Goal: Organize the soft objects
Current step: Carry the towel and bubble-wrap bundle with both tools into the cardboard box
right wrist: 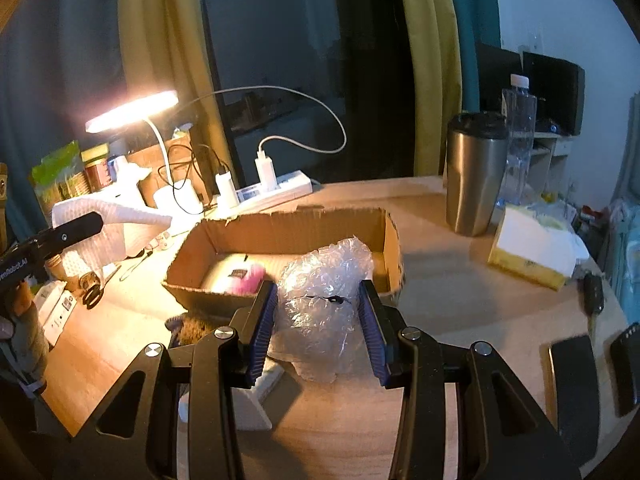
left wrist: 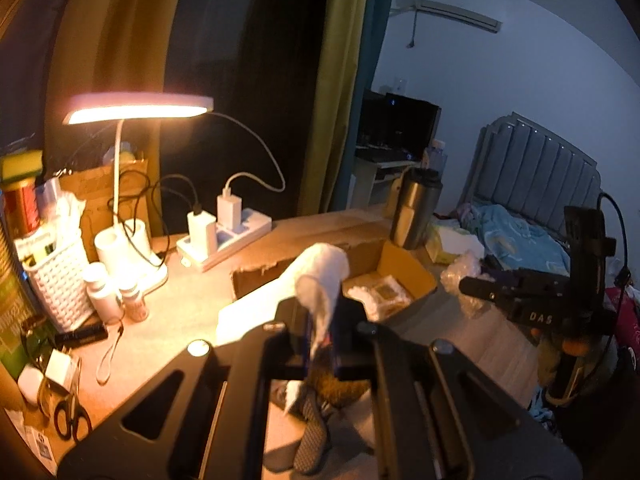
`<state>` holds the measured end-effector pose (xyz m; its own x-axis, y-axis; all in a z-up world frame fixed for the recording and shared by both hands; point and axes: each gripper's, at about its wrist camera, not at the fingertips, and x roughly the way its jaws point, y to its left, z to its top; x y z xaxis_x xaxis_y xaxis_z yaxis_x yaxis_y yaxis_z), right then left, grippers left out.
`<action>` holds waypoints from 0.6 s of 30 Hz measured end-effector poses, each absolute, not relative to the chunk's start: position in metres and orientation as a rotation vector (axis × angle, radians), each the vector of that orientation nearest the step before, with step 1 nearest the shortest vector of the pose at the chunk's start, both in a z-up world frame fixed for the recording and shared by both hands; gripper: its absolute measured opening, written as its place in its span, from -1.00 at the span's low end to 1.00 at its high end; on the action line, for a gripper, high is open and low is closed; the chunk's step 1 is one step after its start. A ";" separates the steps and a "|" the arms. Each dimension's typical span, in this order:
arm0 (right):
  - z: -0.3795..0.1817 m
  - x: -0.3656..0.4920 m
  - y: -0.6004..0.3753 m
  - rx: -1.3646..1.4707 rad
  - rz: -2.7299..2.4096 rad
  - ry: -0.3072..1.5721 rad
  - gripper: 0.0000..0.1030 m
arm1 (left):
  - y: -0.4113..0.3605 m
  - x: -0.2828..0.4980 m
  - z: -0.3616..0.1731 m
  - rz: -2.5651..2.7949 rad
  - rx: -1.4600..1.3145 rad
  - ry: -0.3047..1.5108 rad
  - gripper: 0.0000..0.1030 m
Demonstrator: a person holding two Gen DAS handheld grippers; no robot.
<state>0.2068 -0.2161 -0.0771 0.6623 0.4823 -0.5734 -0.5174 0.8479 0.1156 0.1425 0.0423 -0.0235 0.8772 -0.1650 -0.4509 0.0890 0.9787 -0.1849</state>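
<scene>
Lamplit wooden desk (right wrist: 460, 280) under both my claws. My left claw (left wrist: 320, 340) is pinched on a white cloth (left wrist: 324, 276) — it stands up between the fingers, lifted above the desk. My right claw (right wrist: 318, 328) is spread around a wad of bubble wrap (right wrist: 324, 300), pads just beside it. Behind the wad sits an open cardboard box (right wrist: 288, 220); a steel tumbler (right wrist: 474, 172) stands further right.

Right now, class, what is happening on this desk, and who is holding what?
A person is sorting soft things with two handheld grippers. The left gripper is shut on a white cloth, held up above the desk. The right gripper has its jaws on either side of a crumpled wad of bubble wrap just in front of the open cardboard box, which already holds a pink and white item.
</scene>
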 end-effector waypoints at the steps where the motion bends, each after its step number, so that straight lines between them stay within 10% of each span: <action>1: -0.076 0.208 -0.215 -0.060 0.567 0.625 -0.15 | 0.042 0.145 -0.022 -0.135 -0.160 0.480 -0.88; 18: -0.081 0.240 -0.216 -0.049 0.562 0.637 -0.15 | 0.028 0.205 -0.050 -0.158 -0.128 0.514 -0.88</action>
